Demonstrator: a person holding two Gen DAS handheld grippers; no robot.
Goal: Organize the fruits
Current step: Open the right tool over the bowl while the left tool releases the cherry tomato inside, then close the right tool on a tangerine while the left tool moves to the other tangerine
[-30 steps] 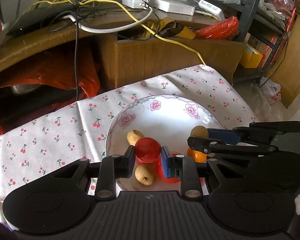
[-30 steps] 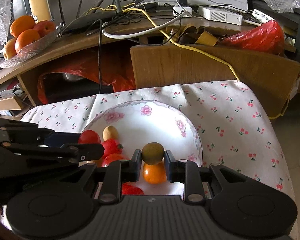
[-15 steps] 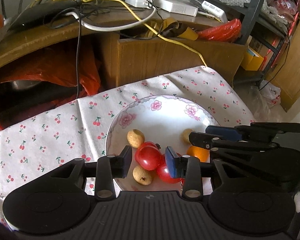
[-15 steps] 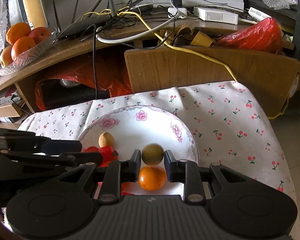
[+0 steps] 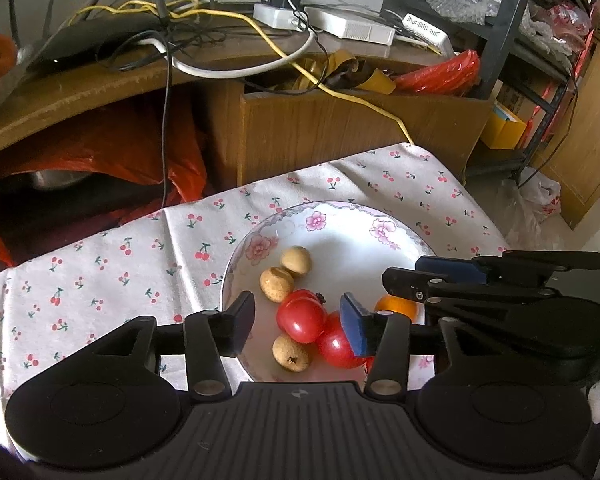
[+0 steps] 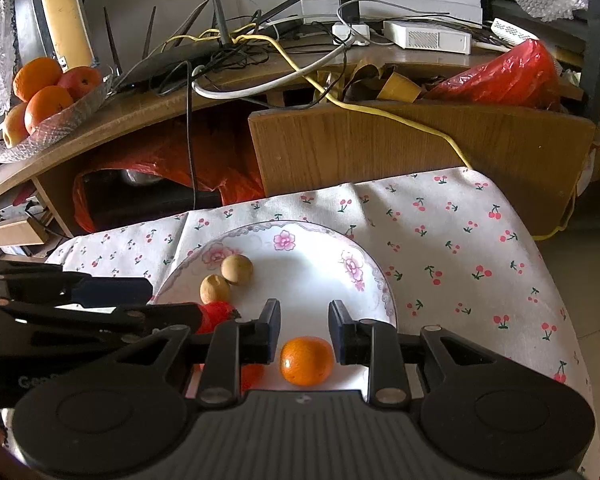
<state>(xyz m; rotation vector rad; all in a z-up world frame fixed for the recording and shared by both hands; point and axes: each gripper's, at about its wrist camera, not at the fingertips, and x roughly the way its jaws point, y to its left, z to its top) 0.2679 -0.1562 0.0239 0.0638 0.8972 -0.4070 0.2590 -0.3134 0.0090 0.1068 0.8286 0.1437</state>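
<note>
A white floral plate (image 5: 340, 240) (image 6: 300, 276) sits on the cherry-print cloth. It holds two red tomatoes (image 5: 302, 316), three small tan round fruits (image 5: 296, 261) (image 6: 237, 268) and an orange (image 5: 396, 307) (image 6: 307, 360). My left gripper (image 5: 296, 314) is open and empty above the tomatoes. My right gripper (image 6: 304, 320) is open and empty above the orange, and shows side-on at the right of the left wrist view (image 5: 404, 276).
A wooden desk (image 6: 380, 136) with cables, a router and red bags stands behind the cloth-covered table (image 6: 460, 232). A glass bowl of oranges and apples (image 6: 48, 92) sits at the far left on the desk. The table edge drops off at the right.
Both grippers opened and drew back. The left let go of a red tomato, the right let go of a tan round fruit; both now lie on the plate.
</note>
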